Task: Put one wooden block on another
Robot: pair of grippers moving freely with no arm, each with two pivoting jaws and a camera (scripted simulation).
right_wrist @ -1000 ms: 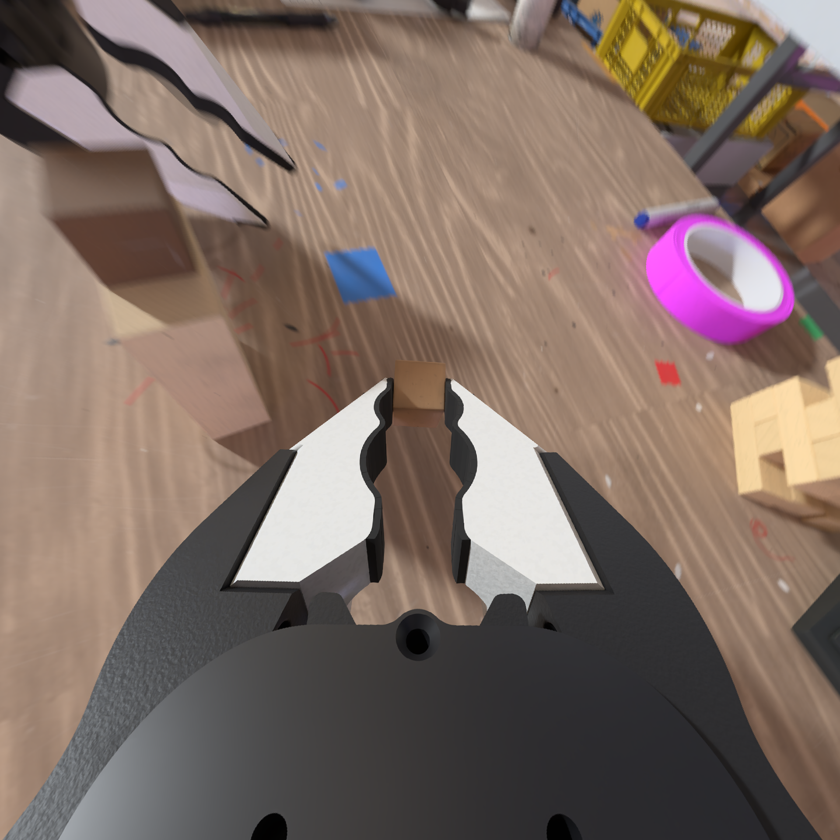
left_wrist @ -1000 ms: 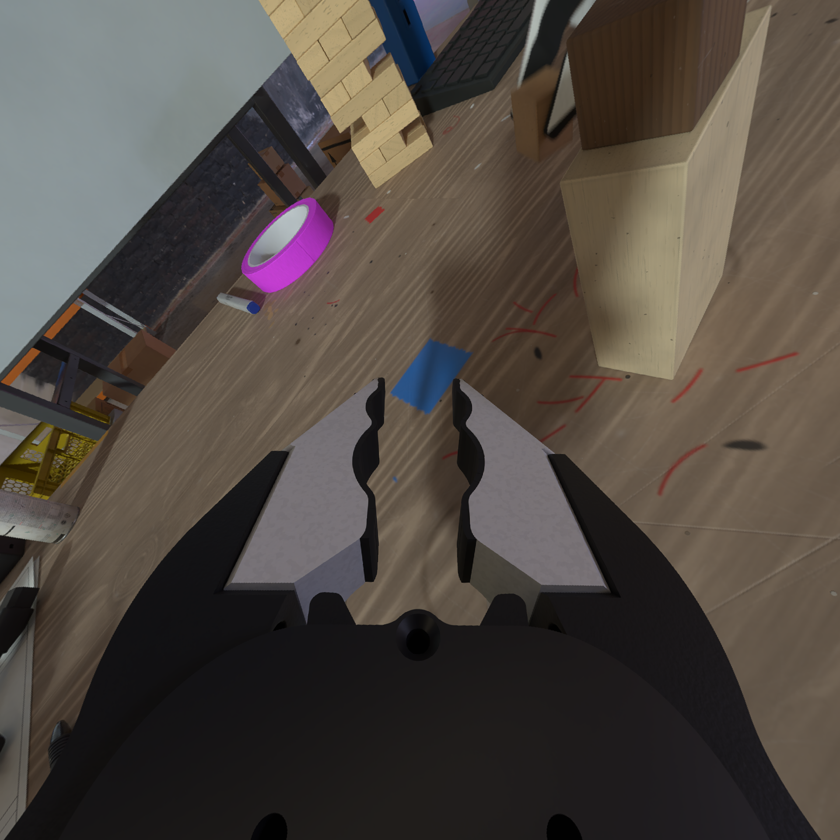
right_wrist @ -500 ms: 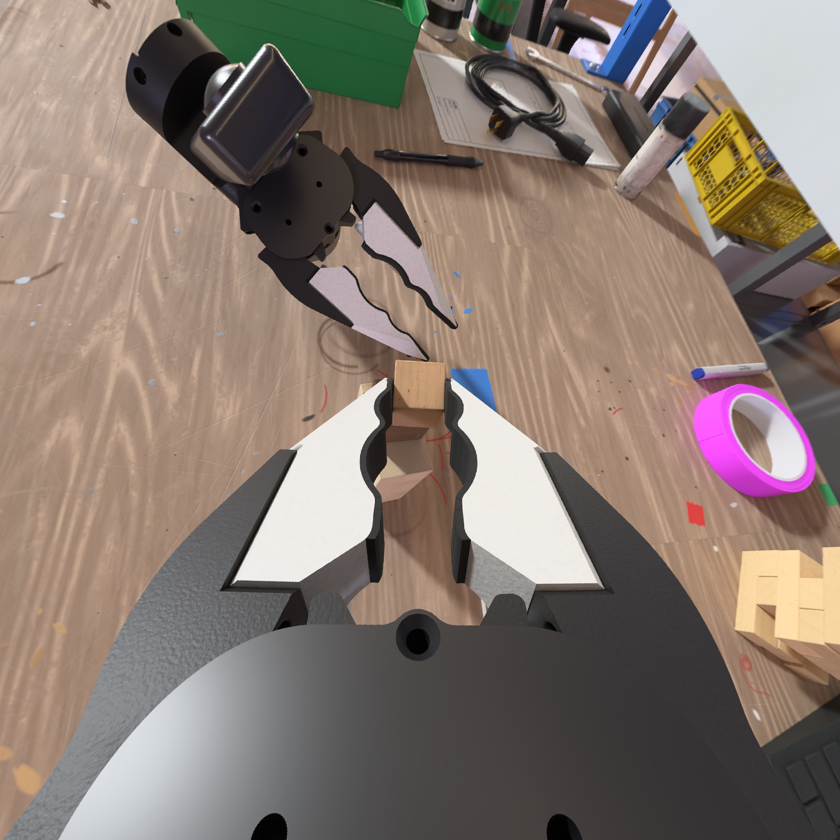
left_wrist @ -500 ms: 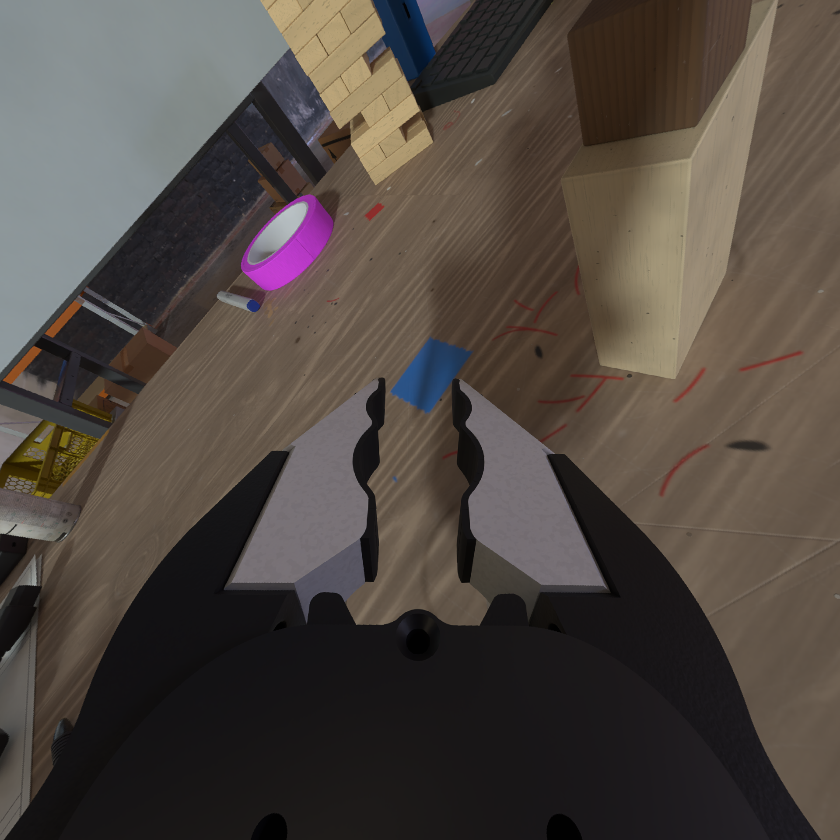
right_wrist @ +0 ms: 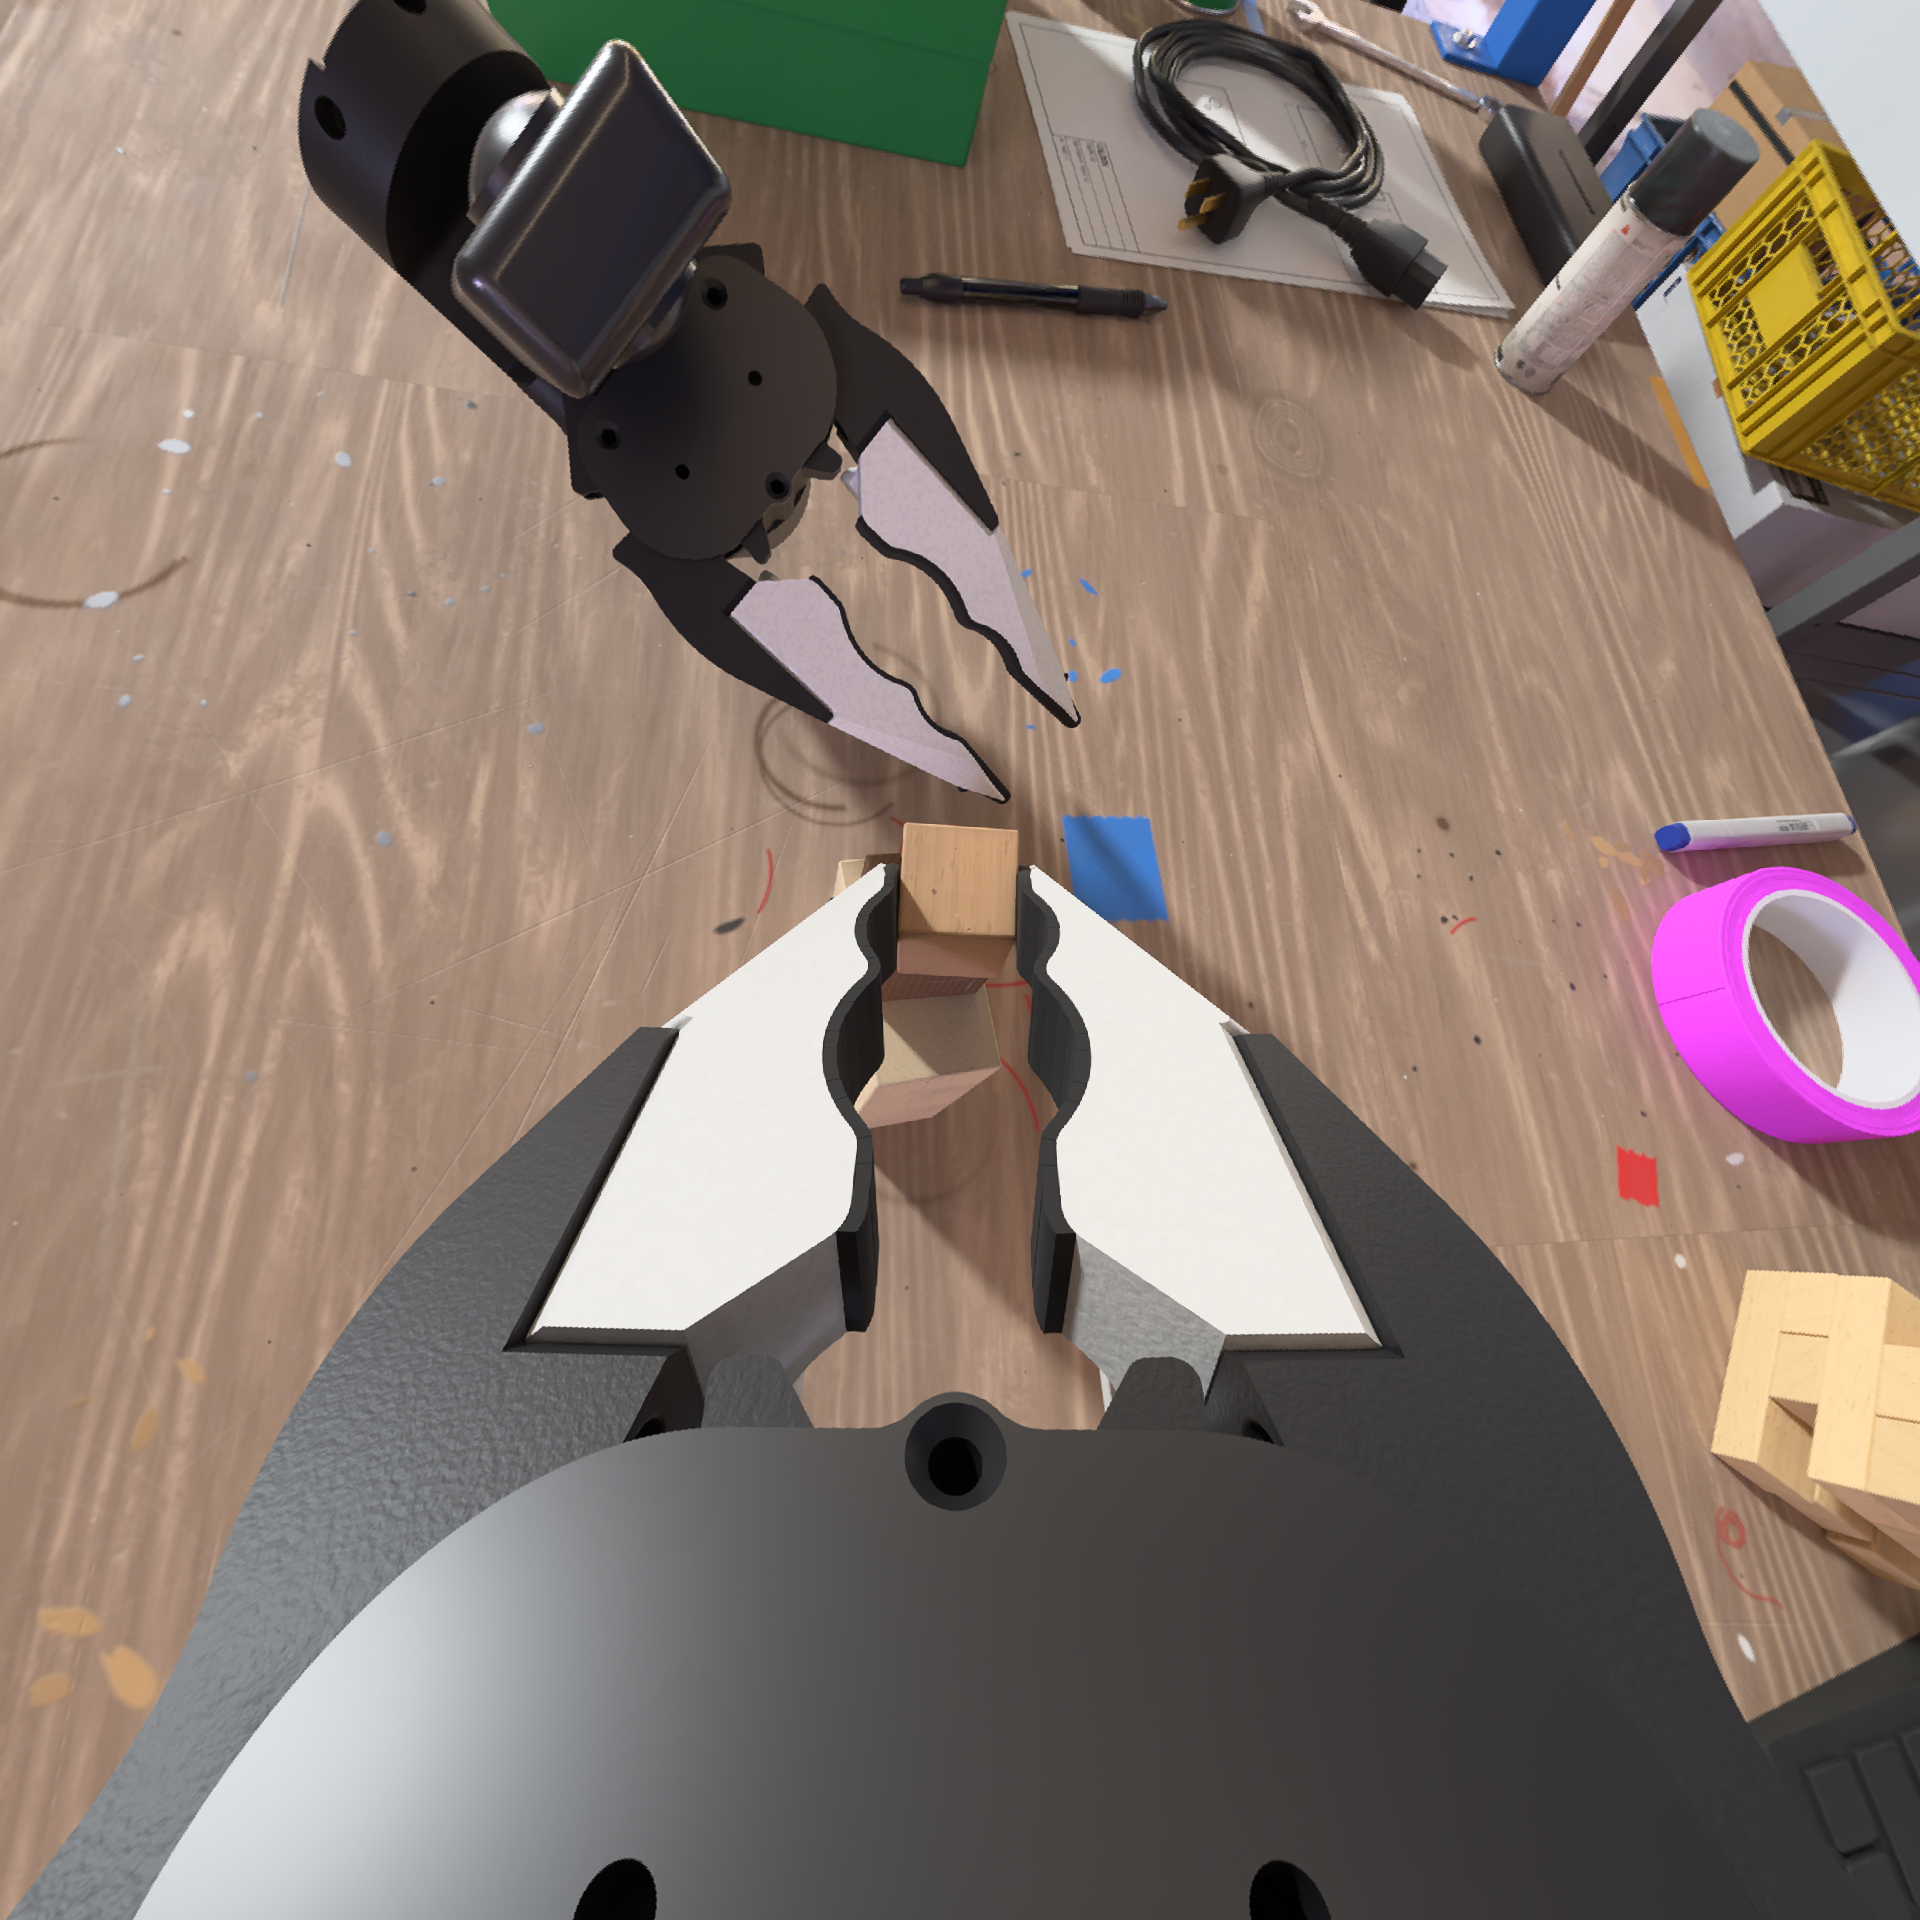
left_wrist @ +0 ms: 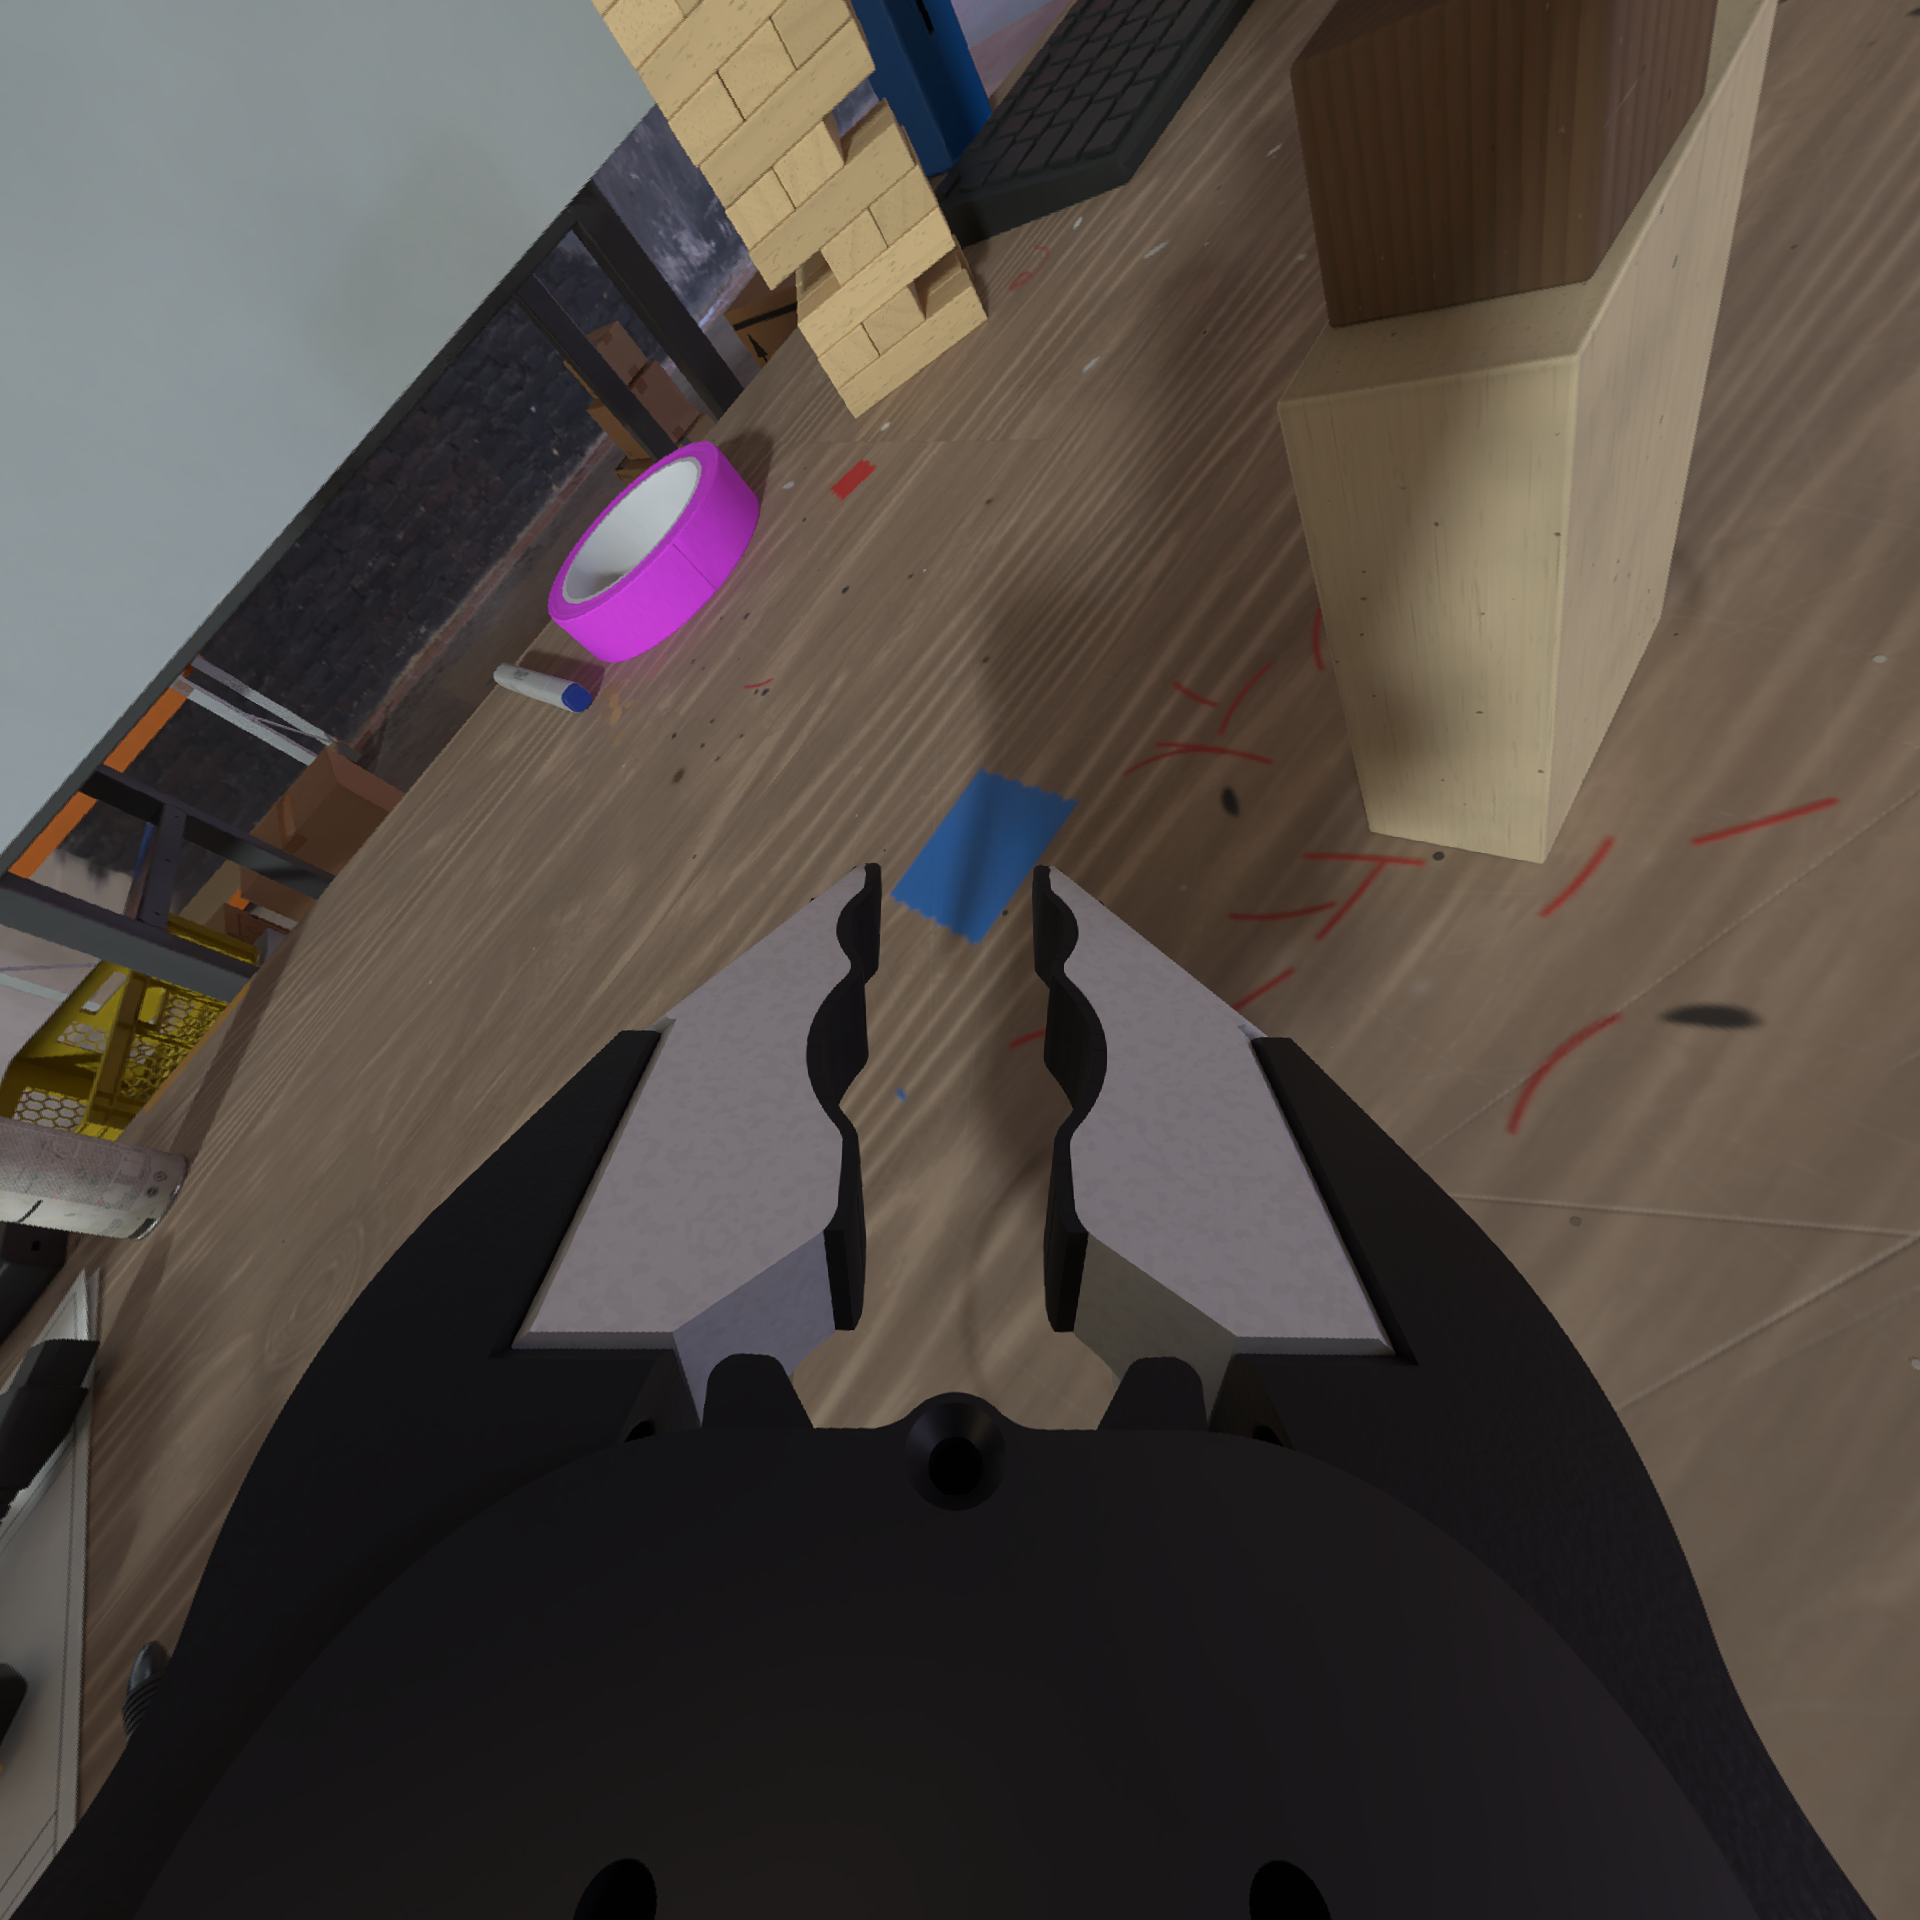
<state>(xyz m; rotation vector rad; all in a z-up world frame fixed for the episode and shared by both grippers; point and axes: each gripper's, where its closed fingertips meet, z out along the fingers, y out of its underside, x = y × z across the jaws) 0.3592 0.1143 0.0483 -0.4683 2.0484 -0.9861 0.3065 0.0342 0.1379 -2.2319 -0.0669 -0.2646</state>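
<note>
Only the right gripper [right_wrist: 954, 883] view shows its clamped wooden block [right_wrist: 956, 883].

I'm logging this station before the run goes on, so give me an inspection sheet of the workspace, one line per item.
Surface: wooden table, paint flecks, red marks, blue tape patch.
Job's things: brown block in right claw, above pale block; contact between blocks unclear.
Clutter: magenta tape roll, marker, pen, block tower, green bin, spray can, keyboard.
Grippers: right claw shut on brown block; left claw open, empty.
Cables: coiled power cord on paper sheet.
Surroundings: yellow crate, shelving, cardboard boxes.
</note>
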